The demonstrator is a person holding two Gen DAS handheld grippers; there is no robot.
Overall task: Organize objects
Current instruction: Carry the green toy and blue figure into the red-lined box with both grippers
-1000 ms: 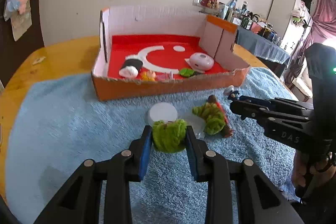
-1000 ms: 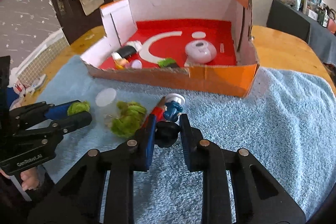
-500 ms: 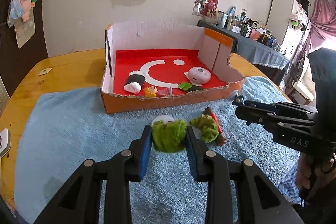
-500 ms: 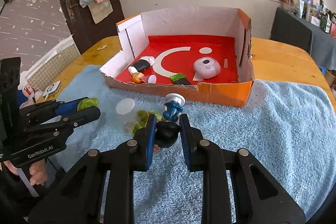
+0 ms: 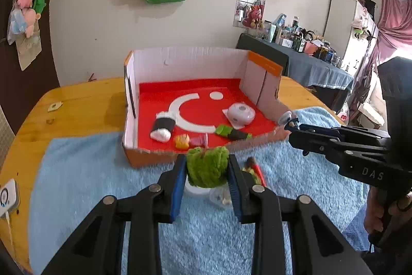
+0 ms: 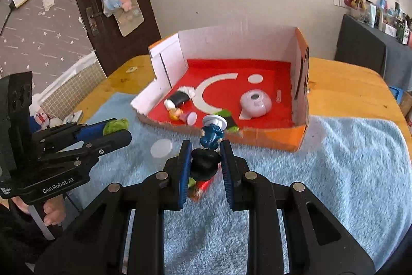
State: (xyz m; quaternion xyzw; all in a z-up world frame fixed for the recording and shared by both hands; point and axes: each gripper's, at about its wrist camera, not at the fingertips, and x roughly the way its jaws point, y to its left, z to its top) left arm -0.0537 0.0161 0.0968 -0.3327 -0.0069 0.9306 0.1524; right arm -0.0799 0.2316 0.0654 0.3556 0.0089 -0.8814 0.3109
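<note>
My left gripper (image 5: pixel 207 169) is shut on a fuzzy green toy (image 5: pixel 207 165) and holds it above the blue towel, just before the front wall of the orange cardboard box (image 5: pixel 154 159). My right gripper (image 6: pixel 205 161) is shut on a small figurine (image 6: pixel 209 146) with a blue body, white hat and black base, lifted in front of the box (image 6: pixel 273 138). Each gripper shows in the other view, the left (image 6: pixel 113 130) and the right (image 5: pixel 296 126). The box holds a sushi roll toy (image 5: pixel 163 126), a white round device (image 5: pixel 240 114) and several small toys.
On the blue towel (image 5: pixel 90 172) below the grippers lie a red and green toy (image 5: pixel 253 169), a white lid (image 6: pixel 161 148) and a clear cup (image 5: pixel 220 196). The wooden table (image 5: pixel 77 105) carries a white device (image 5: pixel 7 195) at its left edge.
Both grippers have risen and moved forward toward the box, each carrying its toy. The box now looms closer and the towel items have dropped below the fingers.
</note>
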